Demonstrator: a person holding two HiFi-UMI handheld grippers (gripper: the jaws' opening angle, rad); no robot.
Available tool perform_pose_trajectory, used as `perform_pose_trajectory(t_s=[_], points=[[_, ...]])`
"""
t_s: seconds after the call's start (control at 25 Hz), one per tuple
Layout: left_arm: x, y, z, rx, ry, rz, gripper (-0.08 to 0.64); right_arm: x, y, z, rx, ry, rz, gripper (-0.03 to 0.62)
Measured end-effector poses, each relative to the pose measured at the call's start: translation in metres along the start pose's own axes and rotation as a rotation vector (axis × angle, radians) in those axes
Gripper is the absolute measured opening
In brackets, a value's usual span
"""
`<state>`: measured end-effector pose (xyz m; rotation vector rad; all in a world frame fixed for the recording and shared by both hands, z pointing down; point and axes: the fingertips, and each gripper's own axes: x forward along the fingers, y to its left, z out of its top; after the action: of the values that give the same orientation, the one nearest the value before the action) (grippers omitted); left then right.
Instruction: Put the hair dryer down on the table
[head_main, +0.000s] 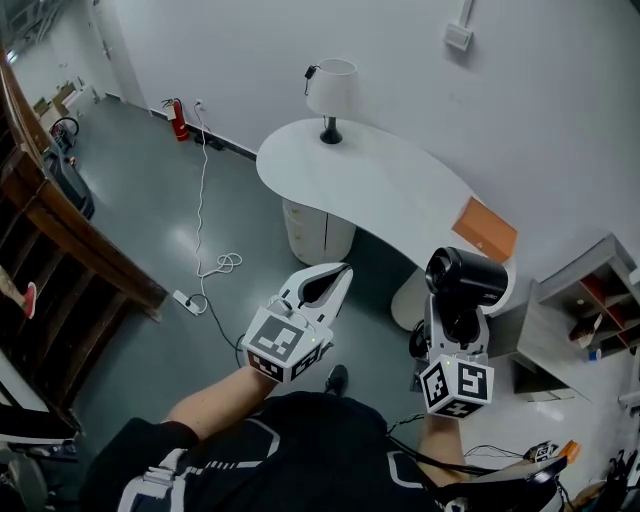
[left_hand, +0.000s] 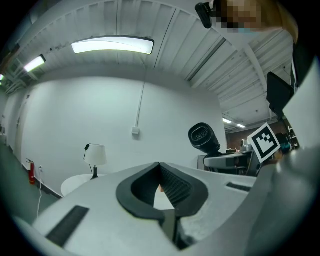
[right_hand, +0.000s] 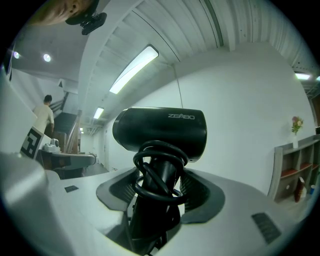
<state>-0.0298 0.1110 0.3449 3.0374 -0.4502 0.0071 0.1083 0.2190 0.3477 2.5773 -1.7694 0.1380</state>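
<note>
The black hair dryer (head_main: 466, 278) stands upright in my right gripper (head_main: 455, 328), held in the air near the white table's (head_main: 390, 195) right end. In the right gripper view, the jaws are shut on the dryer's handle, the cord (right_hand: 159, 175) is looped round that handle, and the barrel (right_hand: 160, 129) lies across the top. My left gripper (head_main: 338, 278) hangs beside it to the left, shut with nothing in it. The left gripper view shows its pads (left_hand: 172, 186) meeting and the hair dryer (left_hand: 202, 137) off to the right.
A lamp (head_main: 332, 92) stands at the table's far end and an orange flat object (head_main: 486, 228) lies near its right end. A shelf unit (head_main: 585, 310) stands to the right. On the floor at left are a cable with a power strip (head_main: 190, 300) and a wooden railing (head_main: 70, 240).
</note>
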Motion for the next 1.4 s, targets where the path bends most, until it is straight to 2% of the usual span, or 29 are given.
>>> perform_pose_trajectory(t_s=[0.32, 1.04, 1.4], points=[[0.051, 0.016, 0.007, 0.015, 0.002, 0.000, 0.005, 0.044, -0.026, 0.004, 0.008, 0.006, 0.014, 0.268], [0.156, 0.026, -0.008, 0.057, 0.063, 0.010, 0.005, 0.112, -0.099, -0.005, 0.040, 0.000, 0.043, 0.268], [0.186, 0.059, -0.015, 0.049, 0.070, -0.003, 0.005, 0.151, -0.100, -0.009, 0.041, 0.015, 0.040, 0.268]])
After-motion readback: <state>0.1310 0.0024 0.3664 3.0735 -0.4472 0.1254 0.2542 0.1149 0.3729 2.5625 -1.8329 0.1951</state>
